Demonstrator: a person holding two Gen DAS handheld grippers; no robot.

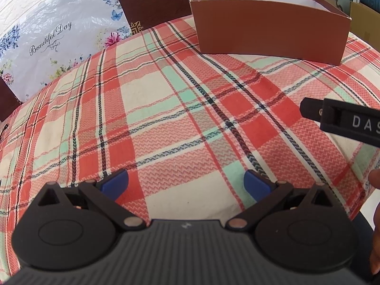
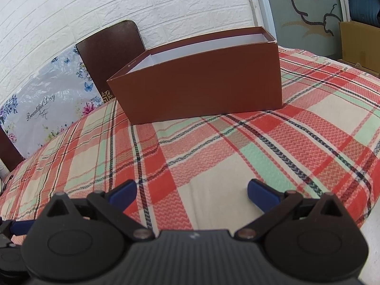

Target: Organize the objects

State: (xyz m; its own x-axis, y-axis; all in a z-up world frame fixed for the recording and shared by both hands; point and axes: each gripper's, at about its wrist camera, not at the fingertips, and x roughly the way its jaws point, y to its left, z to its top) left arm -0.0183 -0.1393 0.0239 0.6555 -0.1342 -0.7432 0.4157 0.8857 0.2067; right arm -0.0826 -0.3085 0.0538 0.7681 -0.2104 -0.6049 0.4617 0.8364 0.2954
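Note:
A brown open-topped box (image 1: pixel 270 32) with a white inside stands at the far side of the plaid-covered table (image 1: pixel 166 118); its contents are hidden by its wall. My left gripper (image 1: pixel 186 184) hovers low over the cloth near the front, open, nothing between its blue fingertips. In the right wrist view the same box (image 2: pixel 201 87) sits straight ahead, and my right gripper (image 2: pixel 192 192) is open and empty over the plaid cloth (image 2: pixel 237 166). The right gripper's black body (image 1: pixel 344 121) shows at the right edge of the left wrist view.
A dark brown chair back (image 2: pixel 111 54) and a floral plastic bag (image 1: pixel 54 40) reading "Beautiful Day" stand behind the table on the left. A cardboard carton (image 2: pixel 358 45) sits at the far right. A hand (image 1: pixel 376 190) shows at the right edge. White brick wall behind.

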